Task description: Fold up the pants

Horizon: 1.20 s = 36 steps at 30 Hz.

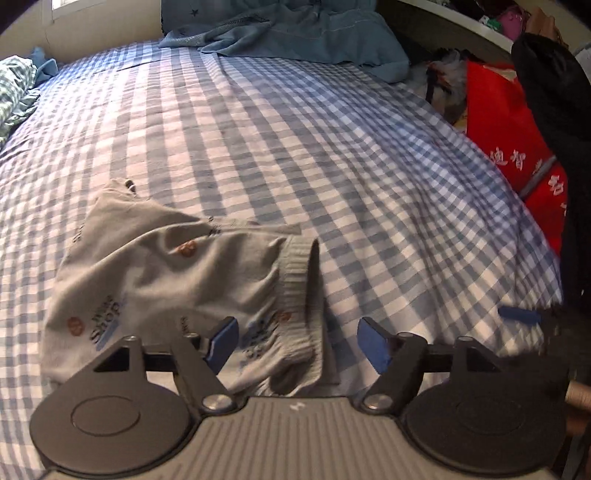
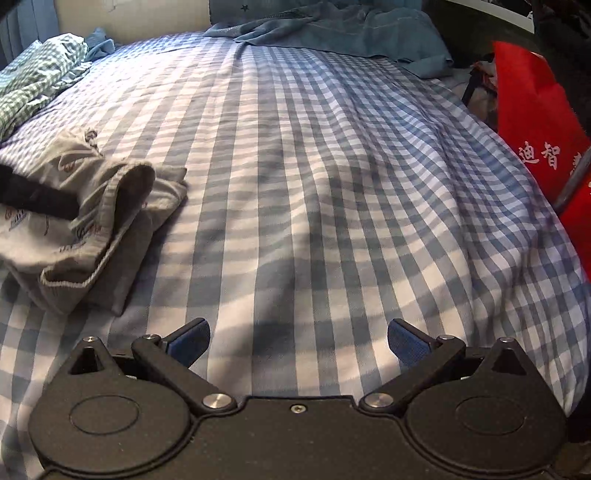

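- I am holding the left gripper point(image 1: 297, 341) low over the bed with its jaws spread wide; nothing is pinched between the blue pads point(image 1: 221, 341).
- I am seeing the pants point(image 1: 173, 291) lying bunched on the checked bedsheet point(image 1: 295, 155), a small light grey pair with a ribbed waistband point(image 1: 297, 280) standing open toward the right.
- The waistband end of the pants is lying right in the gap between the left jaws, while the rest of the cloth is spreading away to the left of and beyond the left pad.
- On the pants I am reading the dark printed word "Shop" point(image 1: 107, 325) beside small round orange motifs; the smaller print nearby is too blurred to read.
- I am keeping the right gripper point(image 2: 299, 341) over bare sheet, jaws spread apart and holding nothing; its blue-tipped finger is showing at the right edge of the left wrist view.
- From the right wrist view the pants point(image 2: 88, 221) are lying well to the left of those jaws and farther up the bed, with a dark part of the left gripper crossing over them.
- Right of the pants, off the bed's edge, a red bag point(image 1: 509, 147) is carrying white Chinese characters; I am reading "迪智" point(image 2: 539, 155) on it, the rest being cut off.
- Beyond the pants, at the head of the bed, a teal blanket point(image 1: 295, 33) is lying rumpled, and a green checked cloth point(image 2: 33, 77) is heaped at the far left.
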Available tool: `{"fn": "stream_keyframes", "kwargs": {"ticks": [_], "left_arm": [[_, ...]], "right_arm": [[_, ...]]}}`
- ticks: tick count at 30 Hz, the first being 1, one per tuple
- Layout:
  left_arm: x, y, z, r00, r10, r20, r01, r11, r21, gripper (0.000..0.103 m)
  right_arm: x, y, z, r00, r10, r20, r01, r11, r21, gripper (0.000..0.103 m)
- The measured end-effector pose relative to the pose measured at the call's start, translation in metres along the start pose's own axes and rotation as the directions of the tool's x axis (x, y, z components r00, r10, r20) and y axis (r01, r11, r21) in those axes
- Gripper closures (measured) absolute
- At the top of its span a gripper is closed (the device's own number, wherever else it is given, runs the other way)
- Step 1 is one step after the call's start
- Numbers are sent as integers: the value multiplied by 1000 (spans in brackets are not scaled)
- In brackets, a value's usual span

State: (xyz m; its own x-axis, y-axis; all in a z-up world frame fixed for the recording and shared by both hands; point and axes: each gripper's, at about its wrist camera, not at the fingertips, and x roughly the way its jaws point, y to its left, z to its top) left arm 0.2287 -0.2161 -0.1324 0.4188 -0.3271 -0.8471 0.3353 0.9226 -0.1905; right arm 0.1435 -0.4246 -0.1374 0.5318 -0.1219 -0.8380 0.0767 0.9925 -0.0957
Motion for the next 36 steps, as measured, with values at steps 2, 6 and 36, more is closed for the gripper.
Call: {"fn": "stream_keyframes", "kwargs": {"ticks": [2, 6, 36], "left_arm": [[-1, 3, -7, 999, 23, -28, -22, 999, 32, 13], [2, -3, -19, 991, 119, -66, -108, 982, 153, 7], [42, -20, -31, 983, 41, -178, 42, 898, 438, 76]], "right_arm": [[7, 2, 15, 999, 52, 14, -52, 998, 27, 1], [21, 14, 51, 986, 157, 51, -159, 986, 52, 1], [67, 41, 101, 934, 355, -28, -334, 900, 281, 83]]}}
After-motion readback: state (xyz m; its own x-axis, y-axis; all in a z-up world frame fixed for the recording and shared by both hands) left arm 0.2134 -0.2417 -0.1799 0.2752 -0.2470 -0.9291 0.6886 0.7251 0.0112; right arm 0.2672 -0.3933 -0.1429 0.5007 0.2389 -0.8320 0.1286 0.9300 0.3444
